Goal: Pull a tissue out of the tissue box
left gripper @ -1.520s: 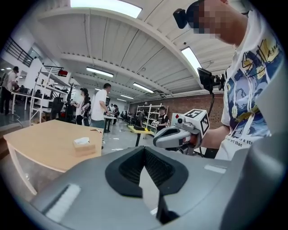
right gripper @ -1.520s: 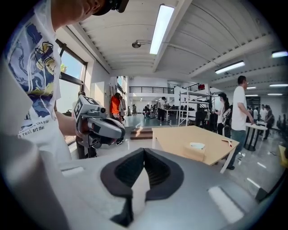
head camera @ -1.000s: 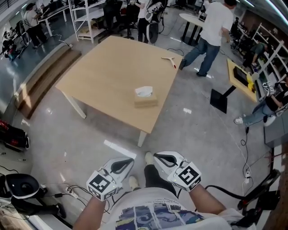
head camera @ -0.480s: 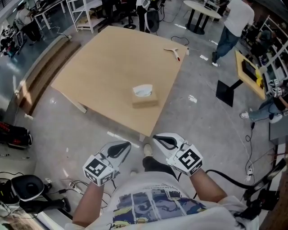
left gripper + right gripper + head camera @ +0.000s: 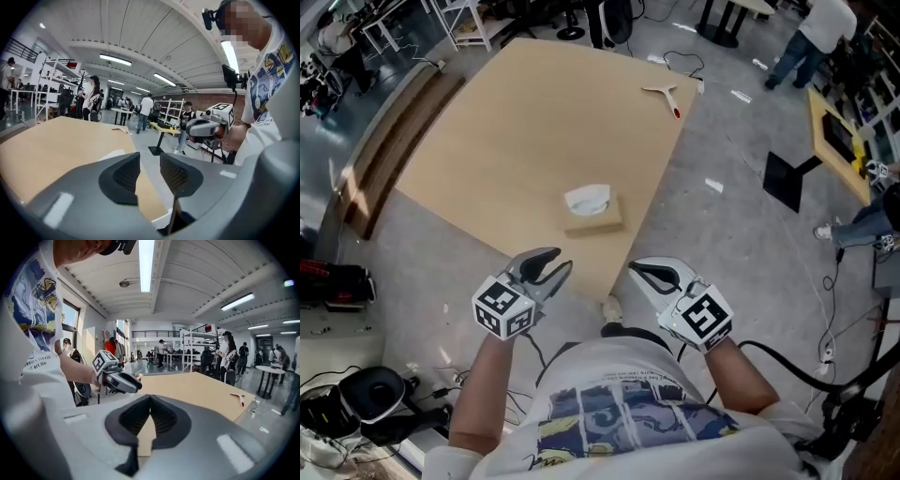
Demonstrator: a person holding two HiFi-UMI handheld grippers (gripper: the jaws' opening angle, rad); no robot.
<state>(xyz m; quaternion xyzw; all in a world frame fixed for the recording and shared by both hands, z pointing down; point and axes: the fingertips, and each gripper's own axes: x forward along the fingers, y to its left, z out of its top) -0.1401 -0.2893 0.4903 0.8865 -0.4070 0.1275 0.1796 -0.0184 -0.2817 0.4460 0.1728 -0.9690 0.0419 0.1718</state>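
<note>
- The grey left gripper (image 5: 561,262) is at the near edge of the light wooden table (image 5: 506,122); its jaws have just been opening and stand partly apart, nothing between them
- The right gripper (image 5: 634,269), off the table's corner, has its jaws closed together on nothing
- The tan cardboard tissue box (image 5: 598,217), with a white tissue (image 5: 587,198) poking from its top, sits near that corner, apart from both grippers

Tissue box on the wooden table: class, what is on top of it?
A white tissue sticks up from the top of the tan cardboard tissue box; anything inside is covered.
</note>
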